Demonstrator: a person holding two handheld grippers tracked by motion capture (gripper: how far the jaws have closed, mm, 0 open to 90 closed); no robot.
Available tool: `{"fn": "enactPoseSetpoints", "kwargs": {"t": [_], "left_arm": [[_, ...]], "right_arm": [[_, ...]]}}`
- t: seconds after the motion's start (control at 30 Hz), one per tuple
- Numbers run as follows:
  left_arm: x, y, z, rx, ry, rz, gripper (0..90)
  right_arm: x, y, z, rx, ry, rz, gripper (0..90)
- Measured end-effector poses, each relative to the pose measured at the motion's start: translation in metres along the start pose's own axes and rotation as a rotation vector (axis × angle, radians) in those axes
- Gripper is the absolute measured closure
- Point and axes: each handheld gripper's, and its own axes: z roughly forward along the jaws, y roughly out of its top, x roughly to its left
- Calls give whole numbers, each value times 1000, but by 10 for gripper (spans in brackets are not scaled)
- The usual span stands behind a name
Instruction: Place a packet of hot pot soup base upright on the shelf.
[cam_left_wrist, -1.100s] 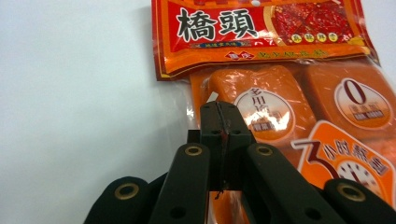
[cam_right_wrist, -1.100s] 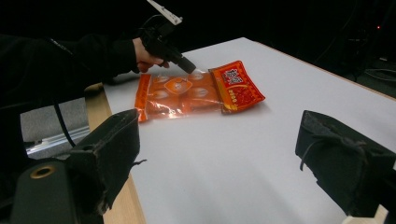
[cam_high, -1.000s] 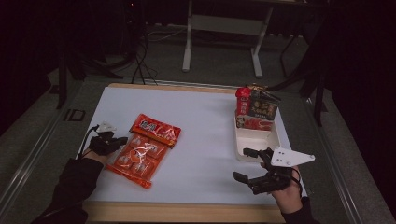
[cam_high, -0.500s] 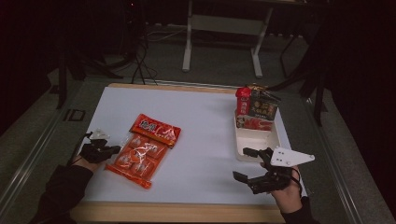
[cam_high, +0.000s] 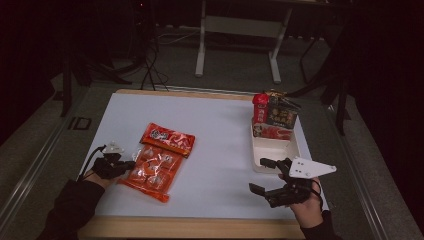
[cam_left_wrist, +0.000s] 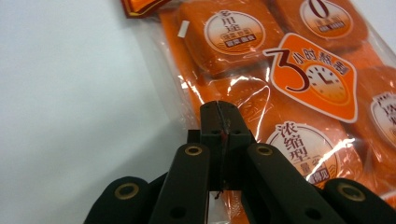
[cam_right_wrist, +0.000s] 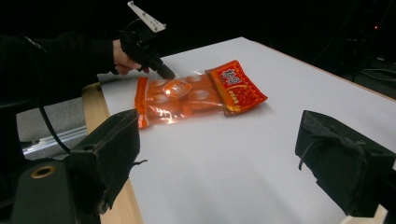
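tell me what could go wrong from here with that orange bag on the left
1. The left gripper is shut on the thin clear edge of the orange bag; a lift from so narrow a pinch might slip, or the film might tear.
2. Held by one side, the bag would likely sag and swing, and could drag the red packet that overlaps its far end.
3. The right gripper stands open, apart, near the white tray, giving no support.

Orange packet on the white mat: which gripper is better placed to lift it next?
Left, probably. The left gripper has its jaws shut at the edge of the orange packet, seemingly pinching the clear film. The right gripper hangs open beside the white tray, well apart from the packet.
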Motion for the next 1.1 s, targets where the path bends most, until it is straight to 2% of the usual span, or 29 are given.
{"fn": "enactPoseSetpoints", "kwargs": {"t": [0.27, 0.33, 0.37, 0.47, 0.53, 0.6, 0.67, 0.73, 0.77, 0.83, 0.9, 1.1], "left_arm": [[-22, 5, 9, 1, -54, 21, 900], [-32, 8, 12, 6, -85, 35, 900], [-32, 8, 12, 6, -85, 35, 900], [-41, 10, 16, 16, -147, 59, 900], [-45, 12, 18, 18, -153, 78, 900], [-44, 12, 18, 6, -162, 64, 899], [-41, 12, 19, -20, -151, 49, 899], [-39, 14, 18, -63, -121, 32, 899], [-36, 18, 19, -88, -85, 17, 899], [-35, 20, 20, -99, -73, 17, 899], [-33, 25, 22, -100, -54, 17, 899], [-35, 30, 36, -69, -44, 19, 900]], "right_arm": [[0, 0, 0, -1, -1, 2, 136], [0, -1, 0, -1, 0, 2, 136], [0, -1, 0, -1, 0, 2, 136], [0, -1, 0, 1, -1, -1, 136], [0, -1, 1, 4, -3, -4, 136], [0, -2, 1, 9, -4, -1, 136], [0, -2, 1, 10, -4, -2, 136], [0, -3, 1, 9, -4, -2, 136], [-1, -3, 1, 8, -4, -2, 136], [-1, -3, 0, 7, -4, -2, 136], [-1, -3, -1, 6, -5, 0, 136], [-2, -3, -2, 3, -8, 2, 136]]}}
